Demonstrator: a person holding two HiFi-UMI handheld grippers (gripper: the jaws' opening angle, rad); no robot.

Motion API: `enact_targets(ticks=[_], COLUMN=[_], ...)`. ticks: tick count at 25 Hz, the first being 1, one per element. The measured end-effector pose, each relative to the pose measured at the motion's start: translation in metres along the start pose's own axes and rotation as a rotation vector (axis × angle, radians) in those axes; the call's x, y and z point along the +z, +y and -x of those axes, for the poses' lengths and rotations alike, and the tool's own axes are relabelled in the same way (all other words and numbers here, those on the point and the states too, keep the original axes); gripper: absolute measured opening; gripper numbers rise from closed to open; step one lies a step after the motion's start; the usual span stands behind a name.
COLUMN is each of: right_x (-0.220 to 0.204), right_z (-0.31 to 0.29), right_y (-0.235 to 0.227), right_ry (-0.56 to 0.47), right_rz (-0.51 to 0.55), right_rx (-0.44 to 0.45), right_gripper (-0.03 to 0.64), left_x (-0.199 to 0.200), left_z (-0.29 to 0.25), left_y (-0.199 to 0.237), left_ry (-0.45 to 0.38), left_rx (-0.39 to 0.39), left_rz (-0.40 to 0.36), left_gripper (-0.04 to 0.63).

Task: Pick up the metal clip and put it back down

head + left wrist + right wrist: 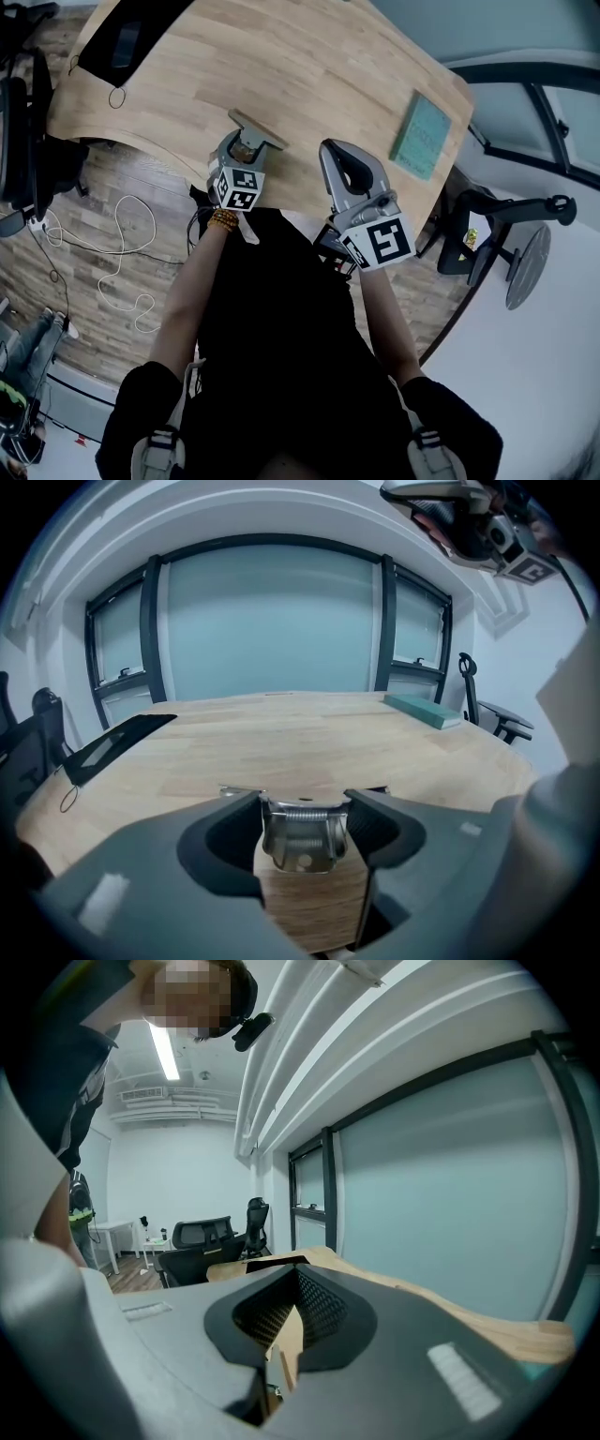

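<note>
Teal book [422, 136] and black mat [117, 42] lie apart on wooden table [309, 66].

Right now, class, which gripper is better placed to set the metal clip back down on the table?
Left. The left gripper is shut on the metal clip, over the table. The right gripper is shut and holds nothing.

The left tongs [303, 808] grip the metal clip [302, 844] between them. Beyond, a green pad [424, 711] lies on the wooden table [272, 738].
</note>
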State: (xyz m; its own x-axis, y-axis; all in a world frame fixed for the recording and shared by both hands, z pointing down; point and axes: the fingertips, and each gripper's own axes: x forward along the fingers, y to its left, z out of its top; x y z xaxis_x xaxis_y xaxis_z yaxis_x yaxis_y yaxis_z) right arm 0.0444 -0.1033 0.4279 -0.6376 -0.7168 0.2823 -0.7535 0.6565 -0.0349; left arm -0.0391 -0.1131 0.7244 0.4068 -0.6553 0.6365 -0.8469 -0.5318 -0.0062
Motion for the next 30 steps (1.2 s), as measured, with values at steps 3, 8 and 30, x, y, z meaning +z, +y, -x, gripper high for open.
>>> enact_targets(ticks=[3,8,30], right_x=[0.0,0.005,0.014], right_z=[0.001,0.005,0.012], right_y=[0.001,0.0,-0.02], right_ry=[-0.001,-0.01,-0.066], right_rz=[-0.003,-0.002,-0.012], right_rx=[-0.009,-0.019,-0.051], right_gripper=[0.023,0.023,0.023], left_x=[-0.011,-0.027,-0.011], left_z=[-0.002,-0.002,0.016], left_y=[-0.001,-0.003,-0.012], left_ry=[0.027,0.044,0.009], left_rx=[0.005,-0.003,-0.106], left_rz=[-0.023,-0.033,-0.043], left_gripper=[0.288,0.288,0.316])
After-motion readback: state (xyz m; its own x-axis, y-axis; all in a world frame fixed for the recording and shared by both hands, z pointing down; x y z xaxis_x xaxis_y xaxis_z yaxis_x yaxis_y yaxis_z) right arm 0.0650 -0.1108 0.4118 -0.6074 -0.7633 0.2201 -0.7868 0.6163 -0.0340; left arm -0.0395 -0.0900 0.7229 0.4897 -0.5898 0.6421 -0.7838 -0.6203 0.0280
